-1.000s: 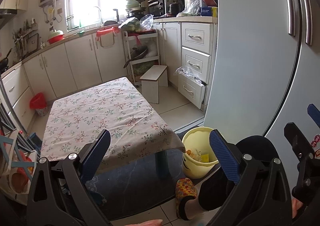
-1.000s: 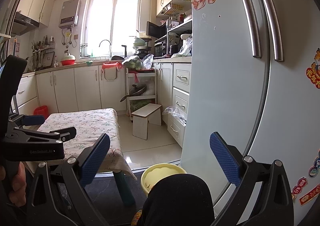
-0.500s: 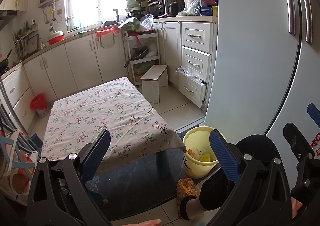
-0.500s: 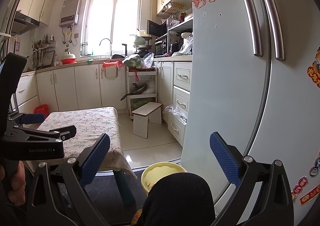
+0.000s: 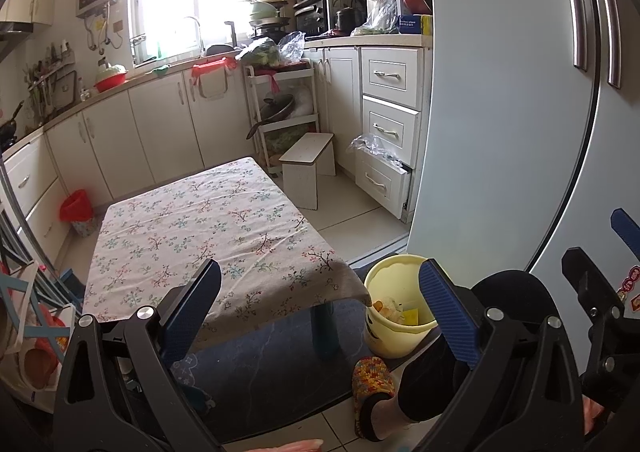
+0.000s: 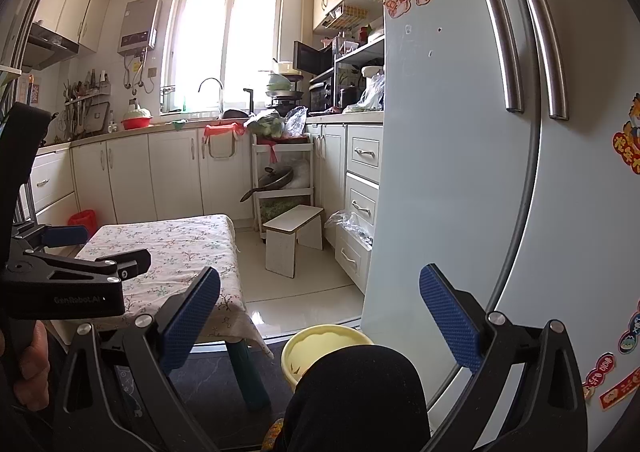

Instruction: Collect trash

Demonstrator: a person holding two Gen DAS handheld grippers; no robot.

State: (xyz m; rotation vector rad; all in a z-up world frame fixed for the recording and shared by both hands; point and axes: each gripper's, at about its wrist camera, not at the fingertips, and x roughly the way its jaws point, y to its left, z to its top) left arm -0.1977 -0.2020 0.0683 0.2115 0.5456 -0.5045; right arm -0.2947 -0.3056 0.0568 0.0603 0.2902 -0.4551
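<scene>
Kitchen worktop (image 5: 208, 228) bare, yellow bin (image 5: 396, 312) near right holds scraps; both jaws spread, empty, so scan floor before reaching.

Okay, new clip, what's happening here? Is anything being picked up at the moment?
Nothing is being handled. A person sits by a low table with a floral cloth, holding both grippers up, open and empty: the left gripper and the right gripper. A yellow bin on the floor beside the person's knee already holds some scraps. No trash shows on the tablecloth, so the collecting looks finished or paused.
</scene>
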